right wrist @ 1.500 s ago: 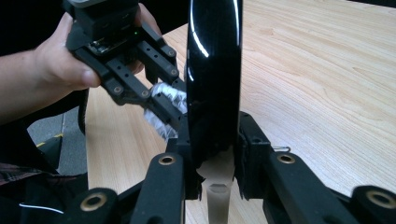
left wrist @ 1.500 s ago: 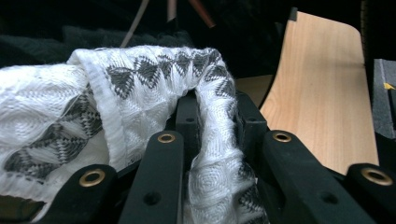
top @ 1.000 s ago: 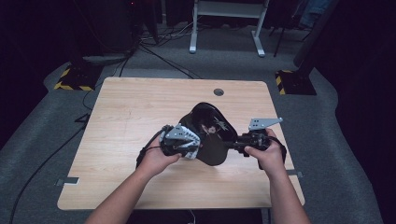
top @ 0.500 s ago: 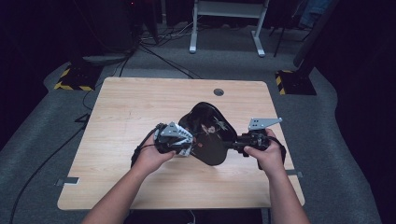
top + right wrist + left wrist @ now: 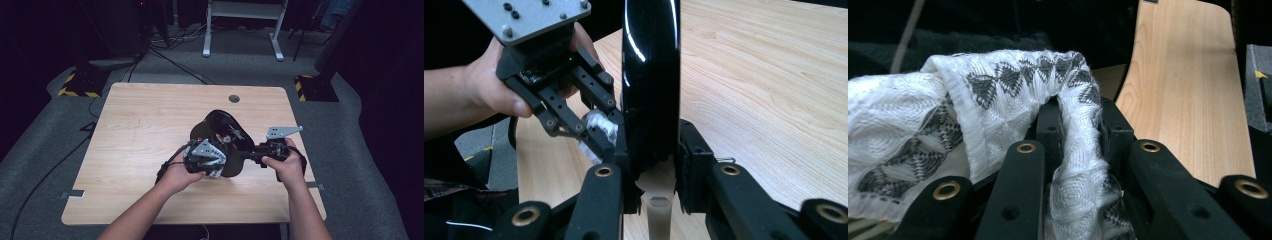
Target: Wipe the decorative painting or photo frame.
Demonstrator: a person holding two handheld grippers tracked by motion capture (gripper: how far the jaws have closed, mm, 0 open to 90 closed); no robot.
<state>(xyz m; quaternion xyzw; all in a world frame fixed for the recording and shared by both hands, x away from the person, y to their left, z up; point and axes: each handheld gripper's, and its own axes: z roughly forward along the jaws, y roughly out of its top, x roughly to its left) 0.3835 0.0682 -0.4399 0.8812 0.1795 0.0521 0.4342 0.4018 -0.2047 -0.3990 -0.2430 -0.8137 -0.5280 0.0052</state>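
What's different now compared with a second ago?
The left gripper, clamped on a white patterned cloth, slid a little along the black plate, wiping it. The right gripper kept its hold on the plate's edge, holding it upright over the table.

One black plate (image 5: 222,131) — its rim stands clamped between the right gripper's (image 5: 651,165) jaws. One white patterned cloth (image 5: 973,100) — pinched between the left gripper's (image 5: 1075,145) jaws. Two grippers, two hands, one wooden table (image 5: 140,125).
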